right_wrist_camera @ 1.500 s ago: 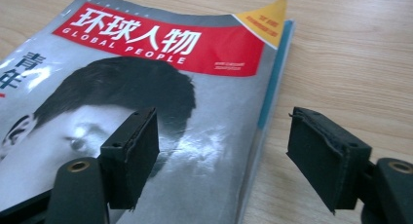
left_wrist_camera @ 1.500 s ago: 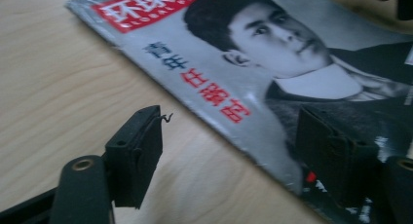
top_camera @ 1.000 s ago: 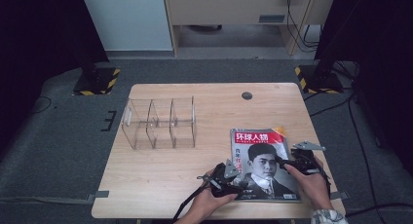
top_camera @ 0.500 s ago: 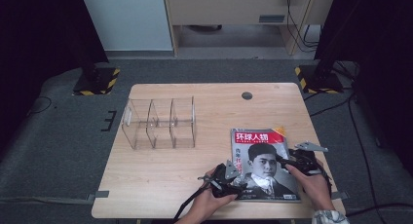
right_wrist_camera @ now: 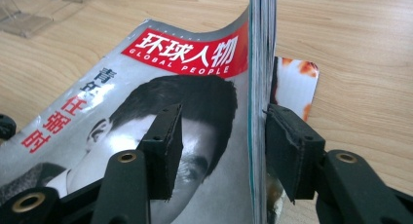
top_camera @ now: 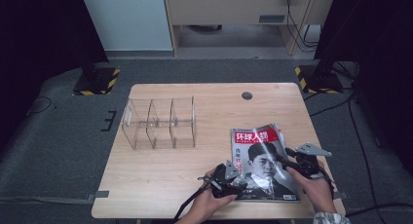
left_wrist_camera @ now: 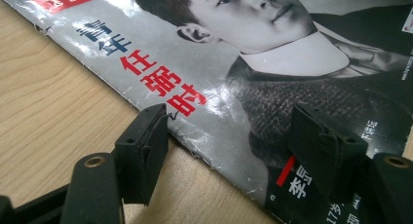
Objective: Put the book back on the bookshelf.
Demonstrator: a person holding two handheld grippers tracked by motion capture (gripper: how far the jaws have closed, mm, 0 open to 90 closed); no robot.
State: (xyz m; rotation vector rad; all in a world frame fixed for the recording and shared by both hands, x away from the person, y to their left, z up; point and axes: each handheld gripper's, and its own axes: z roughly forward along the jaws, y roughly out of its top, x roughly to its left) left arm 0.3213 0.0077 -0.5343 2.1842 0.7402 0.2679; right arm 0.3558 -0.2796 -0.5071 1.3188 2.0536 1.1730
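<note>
- Right gripper [right_wrist_camera: 219, 151]: jaws had just been closing, with the lifted right-hand edge of the magazine [right_wrist_camera: 160, 136] standing upright between them. In the right gripper view one pad sat against or just beside the page stack; the other pad stood clear of it over the cover. Not yet a pinch.
- Left gripper [left_wrist_camera: 234, 151]: jaws spread, straddling the magazine's left edge near its lower corner. One pad sat at the very edge, just over bare wood; the other hung over the cover. Whether either pad touched paper could not be told.
- Magazine [top_camera: 263, 160]: lay at the near right of the table [top_camera: 170, 180], cover up, red title band at the far end, left edge flat on the wood. Right edge curled up off the table; a second printed sheet or book showed beneath it in the right gripper view.
- In the high view the left gripper [top_camera: 225, 177] was at the magazine's lower left and the right gripper [top_camera: 292, 161] at its right side, both hands near the table's front edge.
- Clear acrylic organizer [top_camera: 158, 122]: stood left of centre, well apart from the magazine, with open wood between.
- Small dark round grommet [top_camera: 247, 95] near the far edge.
- Bare table lay left of and beyond the magazine; little margin remained between it and the right edge.
</note>
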